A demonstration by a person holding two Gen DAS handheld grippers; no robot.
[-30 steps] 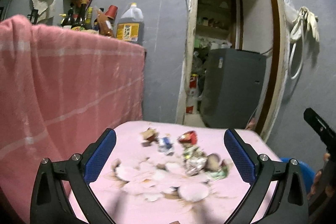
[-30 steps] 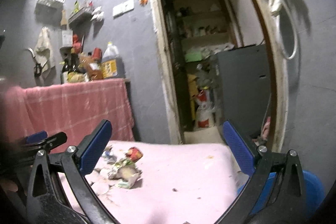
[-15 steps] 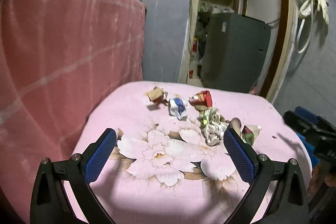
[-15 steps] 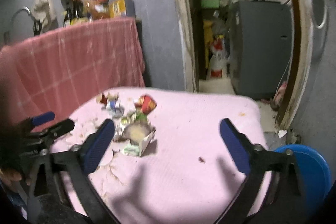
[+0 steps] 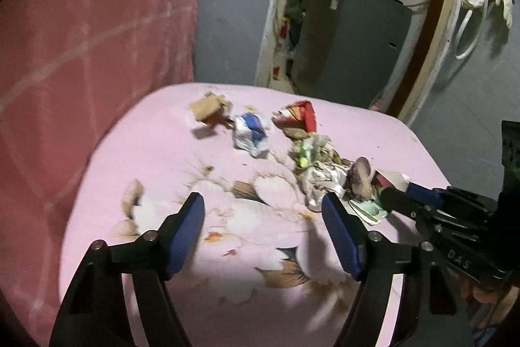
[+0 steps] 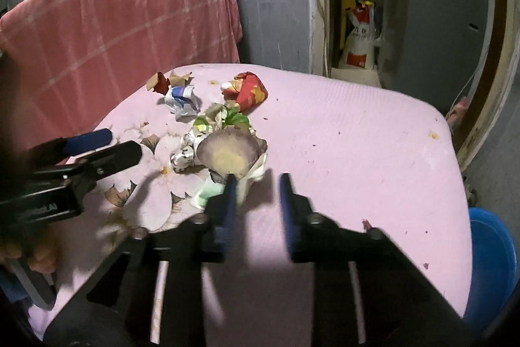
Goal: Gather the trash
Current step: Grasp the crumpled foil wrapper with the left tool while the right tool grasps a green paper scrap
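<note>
— Pink flowered cloth on the table point(image 6: 357, 152) fills the near view. What do the grippers do?

— The left gripper point(image 5: 263, 210) has its blue fingers apart and closing, with only cloth between them. The right gripper point(image 6: 256, 184) is also closing; a narrow gap remains and nothing is between the fingers, though the left one is at the edge of the pile.

— Where is the trash?

— The crumpled paper and wrapper pile point(image 6: 214, 139) lies just beyond them, then a red crushed carton point(image 6: 250, 90). Further back hangs a pink checked towel point(image 6: 130, 31).
</note>
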